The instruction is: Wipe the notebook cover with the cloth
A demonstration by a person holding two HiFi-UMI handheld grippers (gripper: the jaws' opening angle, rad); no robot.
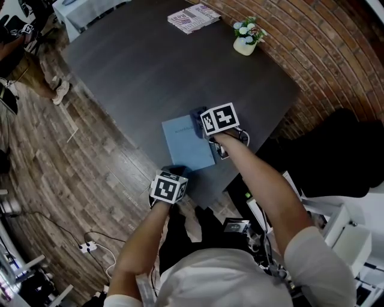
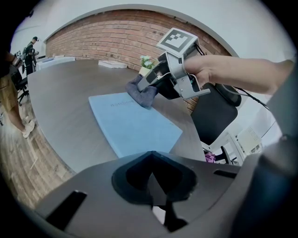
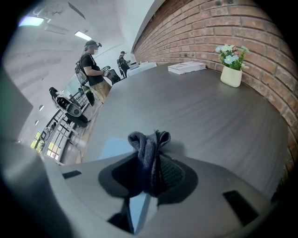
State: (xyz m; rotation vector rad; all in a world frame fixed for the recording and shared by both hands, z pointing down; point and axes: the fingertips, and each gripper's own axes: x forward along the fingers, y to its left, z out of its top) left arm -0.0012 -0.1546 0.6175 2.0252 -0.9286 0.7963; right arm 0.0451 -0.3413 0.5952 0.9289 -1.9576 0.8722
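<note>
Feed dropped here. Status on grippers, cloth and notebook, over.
Right gripper shut on cloth, cloth on notebook far corner. Left gripper shut, empty, at notebook's near edge. Flower pot and booklets far across table, nothing blocking.

In the head view the right tongs [image 1: 203, 125] hide most of the cloth [image 1: 195, 114] and one corner of the notebook [image 1: 186, 145]; its cover print is too small for us to read.
</note>
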